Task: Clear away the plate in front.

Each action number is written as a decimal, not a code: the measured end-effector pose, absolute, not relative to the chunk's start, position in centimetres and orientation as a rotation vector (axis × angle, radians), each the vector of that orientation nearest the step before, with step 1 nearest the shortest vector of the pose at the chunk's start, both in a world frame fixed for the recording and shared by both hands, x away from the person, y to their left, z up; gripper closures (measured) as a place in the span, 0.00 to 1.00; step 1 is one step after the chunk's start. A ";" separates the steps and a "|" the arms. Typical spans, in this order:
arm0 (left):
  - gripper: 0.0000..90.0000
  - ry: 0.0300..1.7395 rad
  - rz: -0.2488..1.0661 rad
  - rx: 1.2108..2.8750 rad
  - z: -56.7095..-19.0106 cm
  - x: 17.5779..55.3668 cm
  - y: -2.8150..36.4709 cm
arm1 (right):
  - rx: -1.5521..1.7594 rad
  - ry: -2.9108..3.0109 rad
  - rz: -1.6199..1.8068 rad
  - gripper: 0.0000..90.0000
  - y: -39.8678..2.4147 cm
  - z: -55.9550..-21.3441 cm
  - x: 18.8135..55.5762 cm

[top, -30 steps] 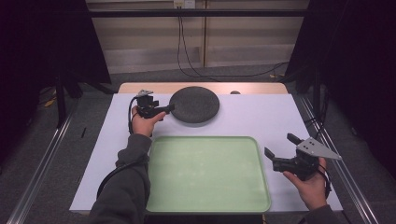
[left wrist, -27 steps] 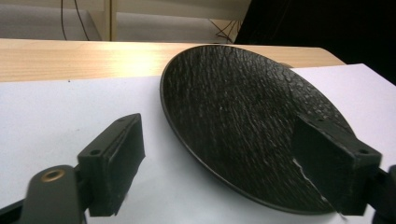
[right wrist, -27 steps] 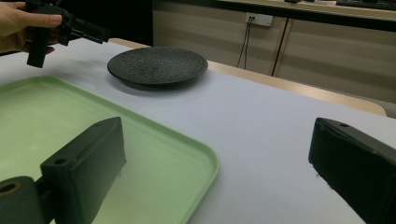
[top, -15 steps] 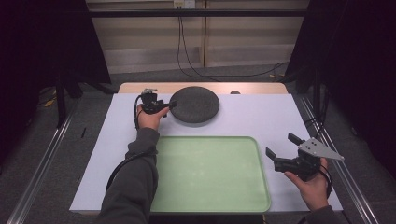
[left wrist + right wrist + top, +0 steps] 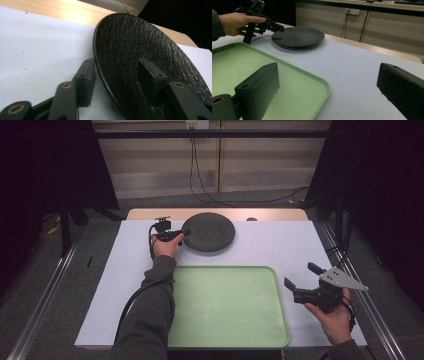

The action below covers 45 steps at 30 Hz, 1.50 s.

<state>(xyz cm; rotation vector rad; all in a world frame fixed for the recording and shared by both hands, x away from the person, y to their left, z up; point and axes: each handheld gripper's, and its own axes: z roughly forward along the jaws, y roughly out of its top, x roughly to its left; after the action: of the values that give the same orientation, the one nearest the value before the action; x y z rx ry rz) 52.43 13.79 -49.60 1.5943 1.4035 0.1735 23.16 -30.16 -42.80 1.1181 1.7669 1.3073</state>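
Item: dark round plate (image 5: 208,232), rough-textured, lay flat at the far middle of the white table cover (image 5: 280,245), just beyond the green tray (image 5: 227,306); left gripper (image 5: 181,234) sat at the plate's left rim, one jaw over the plate, the other under its edge, jaws just closing, pads not yet seen pressing; right gripper (image 5: 300,281) hung near the tray's right side, jaws wide apart, holding nothing.

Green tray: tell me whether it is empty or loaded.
Empty. The green tray shows a bare surface in the high view, and the dark plate sits apart on the white table cover.
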 end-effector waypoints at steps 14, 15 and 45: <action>0.73 1.548 0.053 1.371 -50.9 52.6 13.6 | 1.117 1.755 1.320 0.04 -30.4 -42.6 23.1; 0.75 1.563 0.051 1.356 -51.0 52.5 13.5 | 1.119 1.756 1.321 0.04 -30.4 -42.6 23.1; 0.87 1.670 0.031 1.093 -52.0 51.9 12.4 | 1.133 1.753 1.356 0.05 -30.6 -42.4 23.4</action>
<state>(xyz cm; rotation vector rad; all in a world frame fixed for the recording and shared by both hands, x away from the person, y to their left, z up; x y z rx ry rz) 51.86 12.39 -52.00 1.0934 1.6701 0.0312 23.38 -30.63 -42.42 1.1329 1.7526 1.3562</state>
